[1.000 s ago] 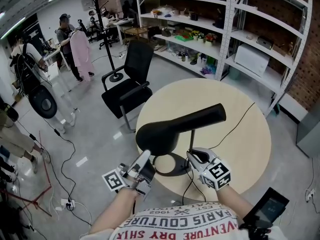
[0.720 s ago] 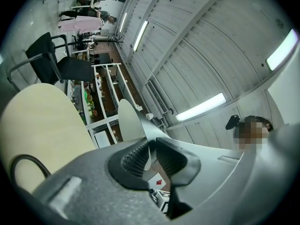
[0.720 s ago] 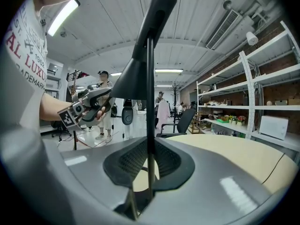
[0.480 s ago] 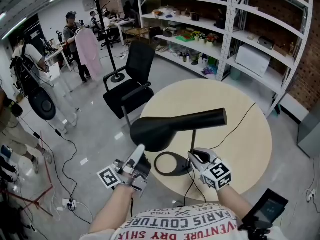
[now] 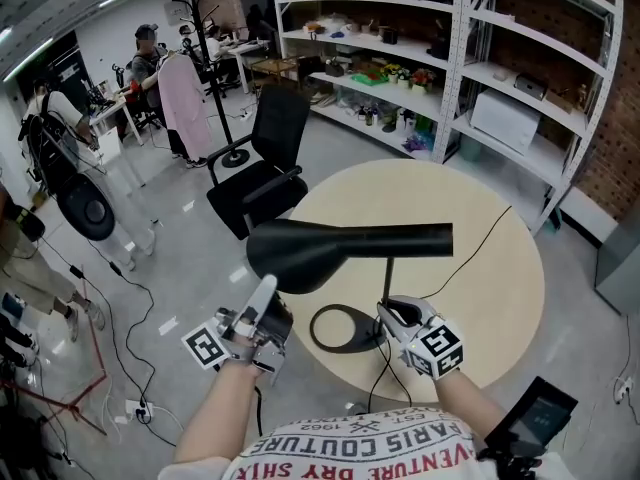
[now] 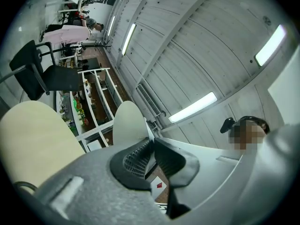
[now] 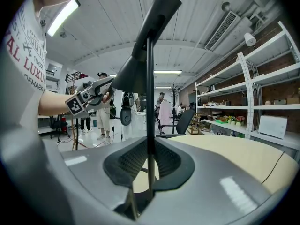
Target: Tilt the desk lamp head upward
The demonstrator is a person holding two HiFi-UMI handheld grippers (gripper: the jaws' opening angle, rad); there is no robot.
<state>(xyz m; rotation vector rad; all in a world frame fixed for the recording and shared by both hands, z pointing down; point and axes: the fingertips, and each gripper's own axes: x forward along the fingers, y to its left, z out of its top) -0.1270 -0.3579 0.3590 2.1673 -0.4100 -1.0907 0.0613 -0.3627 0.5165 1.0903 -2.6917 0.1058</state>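
Observation:
The black desk lamp stands near the front edge of the round beige table [image 5: 480, 298]. Its head [image 5: 330, 245] lies about level, with the wide shade to the left. My left gripper [image 5: 266, 290] is under the shade with its tip against the shade's underside. In the left gripper view this gripper [image 6: 151, 146] points up at the ceiling. Its jaws are closing to a narrow gap with nothing between the pads. My right gripper [image 5: 388, 313] is shut on the thin upright stem [image 5: 385, 280] just above the ring base [image 5: 340, 330]. The stem [image 7: 150, 88] runs between the right gripper's [image 7: 149, 161] pads.
The lamp's cable [image 5: 470, 248] trails across the table to the far right. A black chair [image 5: 262, 173] stands beyond the table's left side. Metal shelves [image 5: 420, 58] line the back and right. People and cables [image 5: 120, 298] occupy the floor at left. A dark handheld screen [image 5: 535, 413] is at bottom right.
The lamp head has swung up from drooping left to about level. My left gripper has moved left and up under the shade. The right gripper has stayed on the stem.

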